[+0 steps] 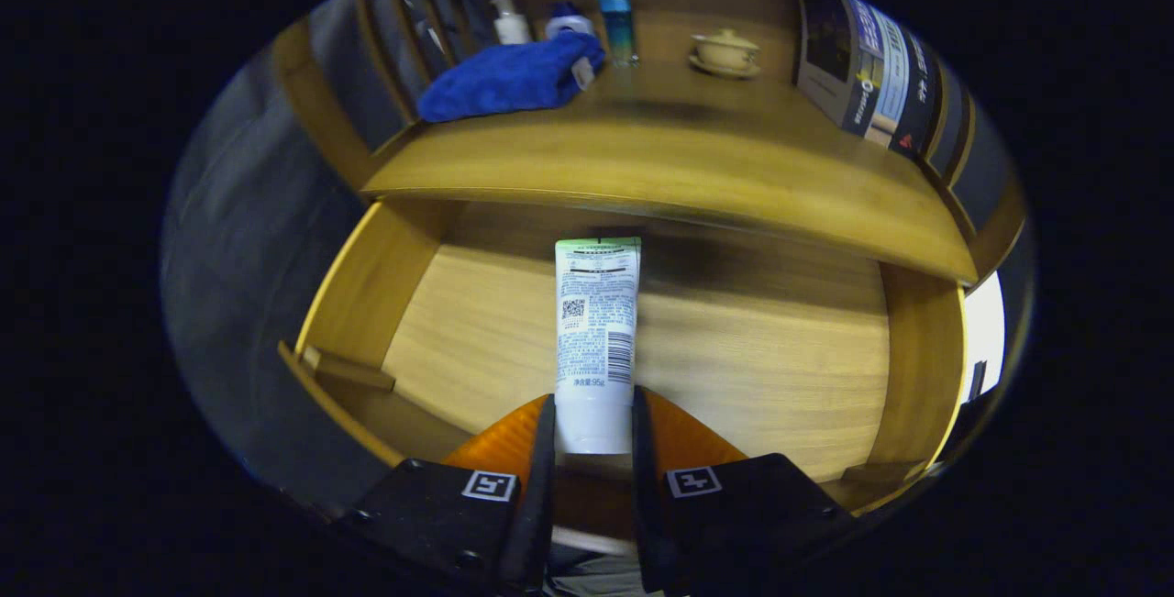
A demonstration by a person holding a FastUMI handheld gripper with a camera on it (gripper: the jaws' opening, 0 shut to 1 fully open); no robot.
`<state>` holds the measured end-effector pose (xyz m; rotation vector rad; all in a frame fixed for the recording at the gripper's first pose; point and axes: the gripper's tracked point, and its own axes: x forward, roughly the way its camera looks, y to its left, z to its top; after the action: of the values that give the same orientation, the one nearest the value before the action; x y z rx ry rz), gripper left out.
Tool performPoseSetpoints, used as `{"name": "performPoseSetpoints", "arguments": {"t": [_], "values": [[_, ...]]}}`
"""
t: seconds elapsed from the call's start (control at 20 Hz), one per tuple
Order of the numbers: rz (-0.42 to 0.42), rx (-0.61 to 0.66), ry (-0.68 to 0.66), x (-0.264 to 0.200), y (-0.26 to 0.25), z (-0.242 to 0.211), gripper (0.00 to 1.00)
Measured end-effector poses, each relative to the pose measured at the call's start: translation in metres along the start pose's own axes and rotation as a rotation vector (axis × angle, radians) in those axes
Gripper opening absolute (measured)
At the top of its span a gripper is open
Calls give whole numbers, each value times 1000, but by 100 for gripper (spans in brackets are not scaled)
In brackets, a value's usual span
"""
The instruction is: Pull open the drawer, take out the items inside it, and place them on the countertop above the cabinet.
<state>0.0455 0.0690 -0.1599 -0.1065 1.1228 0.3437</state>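
Tube (596,331) of cream, white plastic with a printed label, sits clamped at its cap end between the gripper (593,436) fingers, its crimped tail pointing away over the open drawer (734,349). It looks light, soft and a little slippery; that stiffer cap end seems the best hold. Beyond, the desk (660,157) carries a blue cloth (509,79), bottles and a lidded cup (725,51).

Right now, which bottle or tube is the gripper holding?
The white tube with a green end, clamped between the gripper fingers above the open drawer. The white pump bottle and blue bottle stand far off on the countertop.
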Motion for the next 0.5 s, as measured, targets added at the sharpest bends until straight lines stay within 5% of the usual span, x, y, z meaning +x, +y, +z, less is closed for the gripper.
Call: {"name": "performPoseSetpoints", "arguments": {"t": [0.25,0.5], "values": [[34,-15,-153,-44,18,24,46],[-44,49,-304,-47,-5,102,45]]}}
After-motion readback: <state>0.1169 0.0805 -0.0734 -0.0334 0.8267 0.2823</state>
